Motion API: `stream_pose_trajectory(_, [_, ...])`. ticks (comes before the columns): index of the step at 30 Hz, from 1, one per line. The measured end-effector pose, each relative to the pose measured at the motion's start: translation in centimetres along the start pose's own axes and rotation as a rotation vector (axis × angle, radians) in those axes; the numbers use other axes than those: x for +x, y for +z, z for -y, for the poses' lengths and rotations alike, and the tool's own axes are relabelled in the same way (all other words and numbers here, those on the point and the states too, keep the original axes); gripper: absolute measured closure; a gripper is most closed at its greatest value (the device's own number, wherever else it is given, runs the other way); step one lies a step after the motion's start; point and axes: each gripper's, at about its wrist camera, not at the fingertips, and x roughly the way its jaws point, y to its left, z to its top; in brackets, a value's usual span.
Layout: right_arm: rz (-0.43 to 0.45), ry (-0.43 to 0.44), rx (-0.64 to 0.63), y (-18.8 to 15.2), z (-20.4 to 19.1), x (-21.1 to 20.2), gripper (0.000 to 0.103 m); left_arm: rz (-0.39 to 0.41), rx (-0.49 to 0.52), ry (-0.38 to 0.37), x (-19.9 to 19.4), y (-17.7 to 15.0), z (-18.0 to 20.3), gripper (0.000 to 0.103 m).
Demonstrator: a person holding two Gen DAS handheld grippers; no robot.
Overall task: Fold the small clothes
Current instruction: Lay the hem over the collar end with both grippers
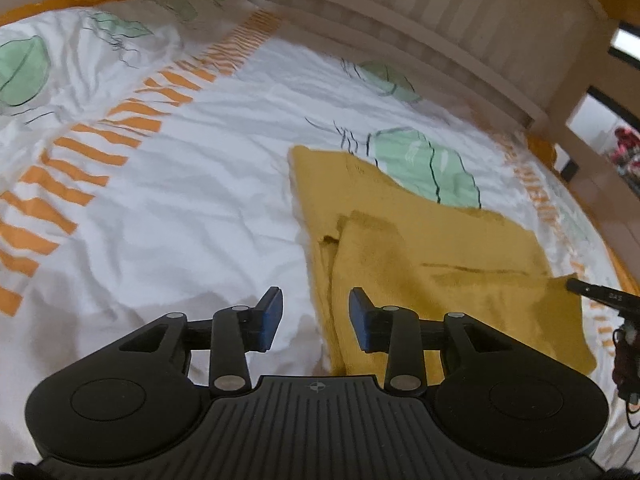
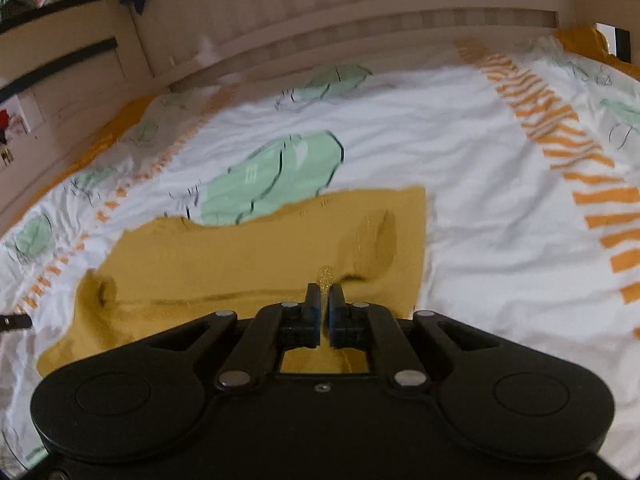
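- The mustard-yellow garment (image 2: 248,256) lies flat on the printed duvet (image 1: 168,200), partly folded, with one flap already lying over its body near the wooden bed rail (image 1: 400,28) side.
- The right gripper (image 2: 325,304) is pressed together on a ridge of the yellow knit; a pinch of fabric pokes up between its pads at the garment's near edge.
- The left gripper (image 1: 316,316) stands spread, nothing between its blue pads (image 1: 270,316), and hovers over the garment's left border where yellow meets white bedding.
- Only a thin fold seems to be caught on the right, so a quick lift could let the knit slide out and the fold would collapse.
- The right grip may hold more than one layer. If so, lifting would drag the whole stack rather than turn one panel over.
- On the left, the open jaws straddle the boundary. Closing here could snag the duvet along with the garment, and the bedding would rise with the fold.
- With one side held and the other free, pulling now would likely skew the garment and leave a crooked crease.
- The duvet is soft and rumpled, so pressing down to grab may bury the edge.
- Motion blur softens the edges, so exact layer count cannot be told.
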Motion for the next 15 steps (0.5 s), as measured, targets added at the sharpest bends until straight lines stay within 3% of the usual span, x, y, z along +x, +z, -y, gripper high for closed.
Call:
stream_pose_trajectory(11, [-0.026,0.014,-0.008,-1.5,-0.6,0.7,0.092,-0.015,0.255,-0.034,4.1,1.9,3.5,0.063])
stream_pose_trajectory(15, [-0.027,0.022,-0.011,-1.6,-0.7,0.7,0.092,-0.034,0.294,-0.036,6.1,2.6,4.2,0.063])
